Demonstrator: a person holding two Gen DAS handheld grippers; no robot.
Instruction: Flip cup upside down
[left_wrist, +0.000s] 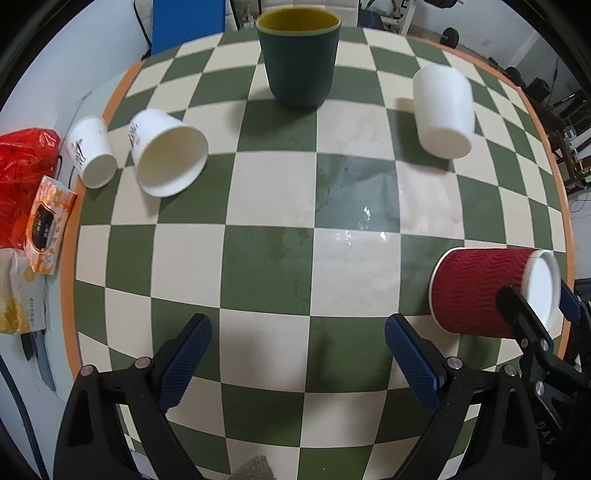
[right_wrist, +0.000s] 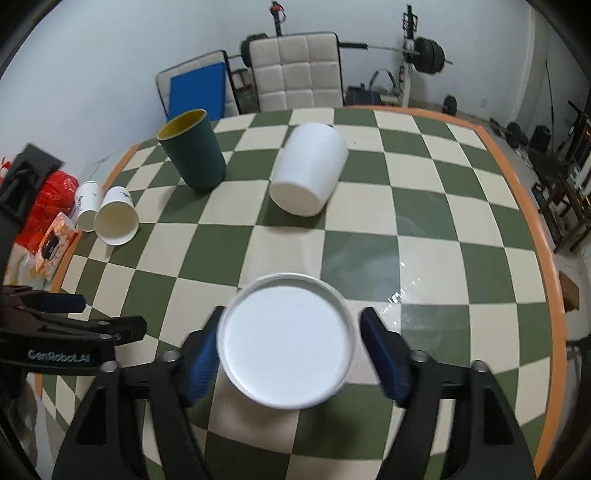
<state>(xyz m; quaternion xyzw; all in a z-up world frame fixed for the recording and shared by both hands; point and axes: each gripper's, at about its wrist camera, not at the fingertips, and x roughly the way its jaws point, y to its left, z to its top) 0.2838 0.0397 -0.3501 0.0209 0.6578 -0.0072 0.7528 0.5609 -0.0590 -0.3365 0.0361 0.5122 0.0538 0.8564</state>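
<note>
A red ribbed paper cup (left_wrist: 480, 291) stands upside down near the table's right edge, its white base (right_wrist: 286, 339) facing the right wrist camera. My right gripper (right_wrist: 291, 354) straddles it; the left finger touches the cup and the right finger stands a little off it, so the jaws are open. It also shows in the left wrist view (left_wrist: 535, 306). My left gripper (left_wrist: 297, 350) is open and empty above the table's near side.
A dark green cup (left_wrist: 299, 59) stands upright at the back. A white cup (left_wrist: 443, 110) stands upside down. Two printed paper cups (left_wrist: 166, 151) (left_wrist: 92, 151) lie on their sides at the left. A red bag (left_wrist: 22, 177) and tissue packs (left_wrist: 48, 221) lie off the table's left edge.
</note>
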